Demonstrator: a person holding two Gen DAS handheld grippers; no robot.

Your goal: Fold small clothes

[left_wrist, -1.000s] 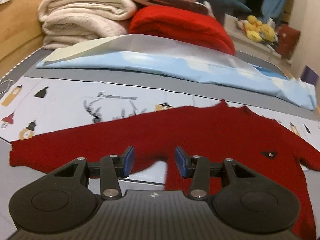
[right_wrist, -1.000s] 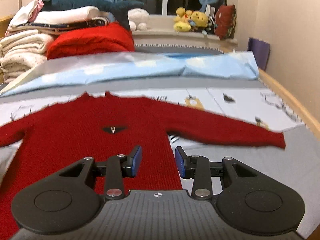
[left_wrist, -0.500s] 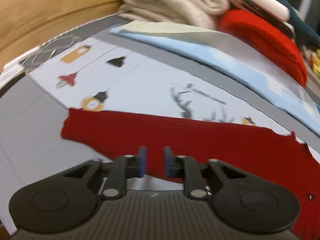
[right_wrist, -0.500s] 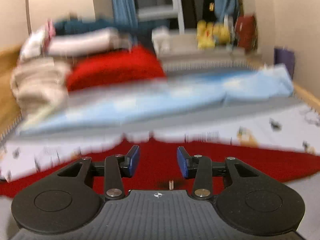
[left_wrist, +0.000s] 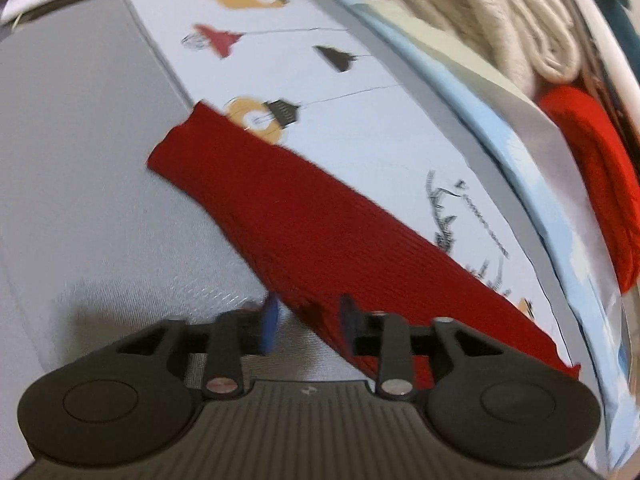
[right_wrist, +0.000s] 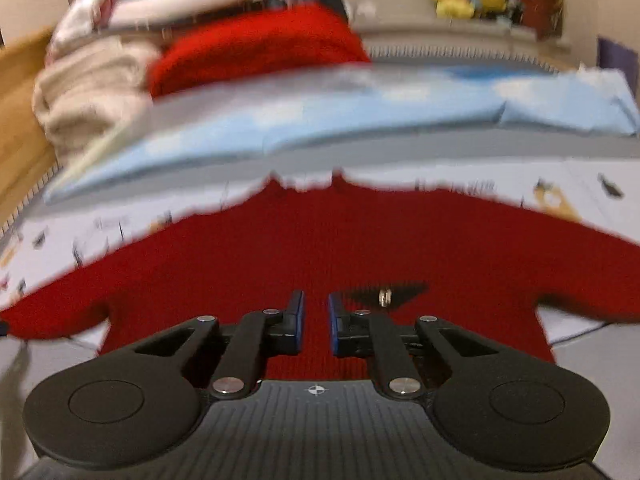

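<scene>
Here the left tool points down at the bed, its jaws opening, with the lower edge of the red sweater's sleeve lying between the blue pads; the pads do not seem to press on the knit, though blur makes this hard to judge. The sleeve runs away from the tool up and to the left, its cuff ending on the grey sheet beside a printed lamp on the white patterned cloth. To the right of the tool lie a pale blue folded cover, a stack of cream blankets and a bright red blanket.

The right tool hovers above the red sweater, which is spread flat on the bed with its neckline straight ahead of the tool. Its jaws are closing, a narrow gap left and nothing between them. A small dark badge sits just right of the fingertips.
</scene>
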